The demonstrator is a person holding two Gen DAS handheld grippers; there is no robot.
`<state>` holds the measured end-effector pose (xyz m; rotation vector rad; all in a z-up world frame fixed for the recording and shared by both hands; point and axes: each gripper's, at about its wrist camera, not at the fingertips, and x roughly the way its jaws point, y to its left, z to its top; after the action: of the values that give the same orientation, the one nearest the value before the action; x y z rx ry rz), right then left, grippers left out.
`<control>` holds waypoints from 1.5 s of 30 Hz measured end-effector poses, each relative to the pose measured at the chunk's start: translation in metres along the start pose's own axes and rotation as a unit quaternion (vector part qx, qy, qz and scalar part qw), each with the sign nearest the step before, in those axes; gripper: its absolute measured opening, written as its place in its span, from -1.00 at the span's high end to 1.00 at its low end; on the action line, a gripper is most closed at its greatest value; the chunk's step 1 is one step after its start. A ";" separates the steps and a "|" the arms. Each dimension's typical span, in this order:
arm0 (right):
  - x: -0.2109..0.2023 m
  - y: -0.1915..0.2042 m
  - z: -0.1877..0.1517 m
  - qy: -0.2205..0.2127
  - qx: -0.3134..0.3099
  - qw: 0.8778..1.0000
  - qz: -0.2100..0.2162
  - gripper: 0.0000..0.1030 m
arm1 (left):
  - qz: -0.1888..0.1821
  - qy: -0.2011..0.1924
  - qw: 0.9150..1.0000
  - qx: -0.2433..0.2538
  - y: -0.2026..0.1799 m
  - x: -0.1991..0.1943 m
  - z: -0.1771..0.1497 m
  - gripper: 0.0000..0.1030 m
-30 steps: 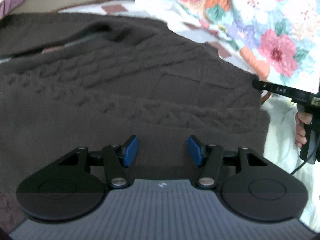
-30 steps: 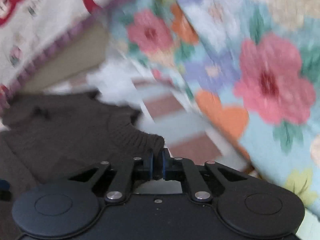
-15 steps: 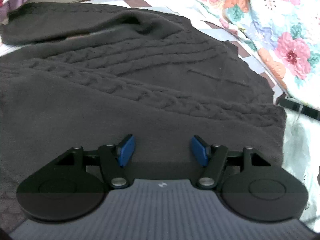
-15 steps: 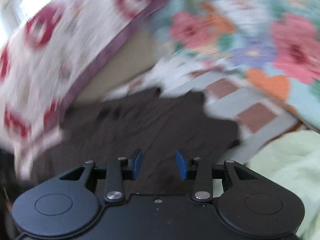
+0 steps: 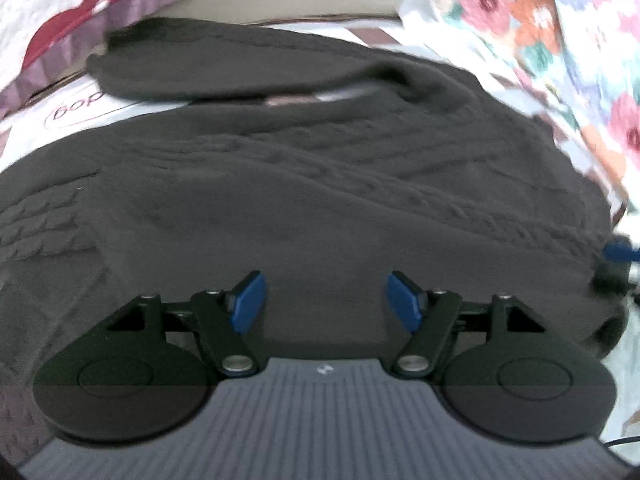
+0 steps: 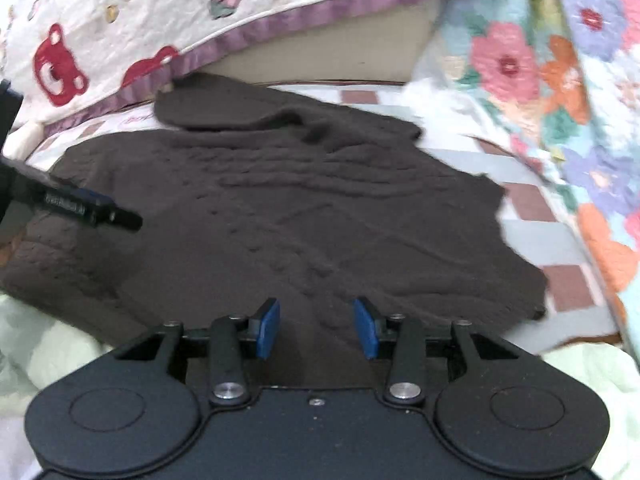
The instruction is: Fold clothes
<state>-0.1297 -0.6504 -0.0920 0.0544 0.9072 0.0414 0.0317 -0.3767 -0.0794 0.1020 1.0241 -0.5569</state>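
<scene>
A dark brown cable-knit sweater (image 5: 320, 180) lies spread flat on the bed, one sleeve folded across its far end (image 6: 224, 108). My left gripper (image 5: 325, 280) hovers over the sweater's near part. Its jaws are opening, with nothing between the blue pads (image 5: 248, 304). My right gripper (image 6: 316, 304) hangs over the sweater's near edge, jaws also opening and empty. One dark finger of the left gripper (image 6: 92, 210) shows at the left of the right wrist view. A blue bit of the right gripper (image 5: 618, 256) shows at the right edge of the left wrist view.
A white quilt with red bears and a purple border (image 6: 120, 20) rises behind the sweater. A floral quilt (image 6: 560, 80) stands along the right. The sheet (image 6: 532, 236) is checked brown and grey. Pale green cloth (image 6: 48, 344) lies at the near left and right.
The right gripper was shut on the sweater's sleeve cuff; it has let go, opened and swung over the sweater body. The left gripper has shifted over the sweater, its jaws wider.
</scene>
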 end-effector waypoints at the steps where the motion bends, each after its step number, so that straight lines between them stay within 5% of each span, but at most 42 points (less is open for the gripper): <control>1: 0.008 0.004 0.000 0.012 -0.003 1.000 0.006 0.02 | -0.010 0.000 1.000 -0.014 0.014 -0.002 0.003 -0.31; 3: 0.030 0.011 -0.014 0.048 -0.005 0.999 -0.006 -0.06 | -0.028 0.000 0.999 -0.040 0.043 -0.005 0.012 -0.31; 7: 0.022 0.010 -0.018 0.020 0.026 0.999 -0.011 -0.06 | -0.028 -0.030 0.997 -0.067 0.097 -0.007 0.051 -0.31; 11: 0.006 -0.003 0.002 -0.008 0.048 0.999 0.000 -0.05 | 0.050 -0.065 0.995 -0.050 0.137 0.008 0.106 -0.31; 18: -0.009 -0.015 0.047 -0.060 0.124 0.987 0.080 -0.06 | 0.109 -0.091 0.988 -0.061 0.180 0.059 0.181 -0.36; 22: 0.001 -0.012 0.059 -0.056 0.129 0.986 0.092 -0.06 | 0.229 -0.067 0.971 -0.016 0.179 0.102 0.199 -0.36; 27: 0.005 0.003 0.059 -0.072 0.053 0.996 0.016 -0.06 | 0.200 -0.076 0.972 -0.098 0.198 0.118 0.205 -0.49; 30: 0.009 0.005 0.057 -0.061 0.025 0.998 0.019 -0.06 | 0.170 -0.082 0.973 -0.134 0.204 0.125 0.205 -0.66; 31: 0.012 0.002 0.057 -0.057 0.030 0.998 0.020 -0.06 | 0.152 -0.085 0.974 -0.144 0.205 0.128 0.204 -0.88; 33: 0.017 -0.004 0.056 -0.052 0.041 0.998 0.021 -0.06 | 0.146 -0.089 0.977 -0.127 0.198 0.133 0.200 -0.97; 35: 0.018 -0.007 0.056 -0.051 0.049 0.997 0.021 -0.06 | 0.157 -0.103 0.976 -0.106 0.187 0.135 0.196 -0.80; 37: 0.017 -0.008 0.056 -0.052 0.053 0.997 0.021 -0.05 | 0.173 -0.113 0.975 -0.079 0.173 0.134 0.195 0.20; 39: 0.013 -0.001 0.056 -0.055 0.024 0.998 0.001 -0.05 | 0.193 -0.120 0.973 -0.046 0.157 0.128 0.197 0.67; 41: 0.008 0.006 0.055 -0.057 -0.004 0.998 -0.018 -0.05 | 0.193 -0.144 0.971 -0.005 0.135 0.114 0.196 0.70; 45: 0.009 -0.008 0.048 -0.066 0.051 0.996 0.011 -0.05 | 0.125 -0.209 0.968 0.058 0.079 0.058 0.186 0.71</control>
<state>-0.0866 -0.6594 -0.0703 0.1608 0.7759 0.0125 0.2381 -0.3939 -0.0433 0.2067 0.5568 -0.3843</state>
